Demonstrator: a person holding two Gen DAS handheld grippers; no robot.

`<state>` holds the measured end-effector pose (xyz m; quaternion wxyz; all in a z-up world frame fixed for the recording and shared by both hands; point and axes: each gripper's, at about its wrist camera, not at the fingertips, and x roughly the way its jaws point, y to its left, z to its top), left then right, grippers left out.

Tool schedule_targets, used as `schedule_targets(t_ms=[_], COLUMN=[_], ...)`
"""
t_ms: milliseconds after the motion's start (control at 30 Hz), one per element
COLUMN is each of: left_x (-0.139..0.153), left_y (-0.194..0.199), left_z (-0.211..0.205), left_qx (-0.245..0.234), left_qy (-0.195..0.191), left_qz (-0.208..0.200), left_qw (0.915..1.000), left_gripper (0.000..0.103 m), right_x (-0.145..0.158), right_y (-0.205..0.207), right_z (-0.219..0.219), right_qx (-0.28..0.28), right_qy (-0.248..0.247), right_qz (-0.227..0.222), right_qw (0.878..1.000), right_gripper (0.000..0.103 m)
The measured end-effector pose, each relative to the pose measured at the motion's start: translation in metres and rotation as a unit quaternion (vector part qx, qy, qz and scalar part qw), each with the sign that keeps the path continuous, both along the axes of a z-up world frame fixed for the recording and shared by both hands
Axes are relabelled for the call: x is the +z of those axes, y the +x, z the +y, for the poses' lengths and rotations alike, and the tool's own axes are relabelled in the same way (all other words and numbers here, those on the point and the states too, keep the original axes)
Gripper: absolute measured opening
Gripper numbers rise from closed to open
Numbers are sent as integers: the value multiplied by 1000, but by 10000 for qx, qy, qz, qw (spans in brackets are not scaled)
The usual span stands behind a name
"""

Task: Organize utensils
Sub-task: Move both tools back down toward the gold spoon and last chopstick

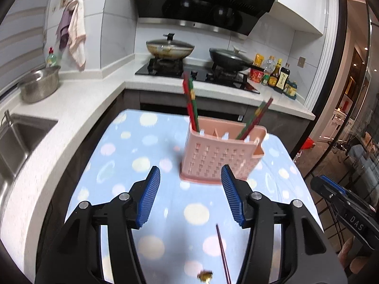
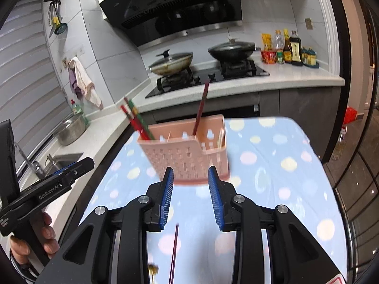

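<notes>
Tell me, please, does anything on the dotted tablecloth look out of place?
Yes: one dark chopstick lies loose on the tablecloth in front of the pink holder, while the other chopsticks stand inside it. A small golden object beside the chopstick is too blurred to identify.

Both fisheye cameras are sitting just behind their own grippers, looking forward and downward over a table [image 1: 151,241] under a dotted blue cloth. The left wrist view is facing the pink utensil holder [image 1: 218,156] from its left, the right wrist view from its right, both from close by. Both are sharing the holder, the stove [image 2: 208,75] and the counter behind.
</notes>
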<state>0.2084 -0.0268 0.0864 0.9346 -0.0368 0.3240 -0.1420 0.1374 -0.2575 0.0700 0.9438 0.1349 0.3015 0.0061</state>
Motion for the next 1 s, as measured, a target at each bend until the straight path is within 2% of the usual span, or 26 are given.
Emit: schedule_targets(t_ms=[300,500,767,1000], left_x=[-64,-103,-129,-142], left_y=[-60,-90,-115,-127], left_z=[28,38,37,33], left_qx=[192,250,206,140], left_qy=[182,303,434,560], left_qz=[737,1190,1496,1653], left_qw=[9969,9921,9876,9846], left_gripper=[52,52,52,52], right_x=[-64,-104,-134,-145], right_y=[-68,-102,-119,-115], right_z=[27,57,94,101], right_qx=[131,429,844,953], right_qy=[-221,-347,-456,-520], right_qz=[753,1194,1467,1595], right_qw=[9968,9913,9845,9812], right_gripper=[32,32,32,32])
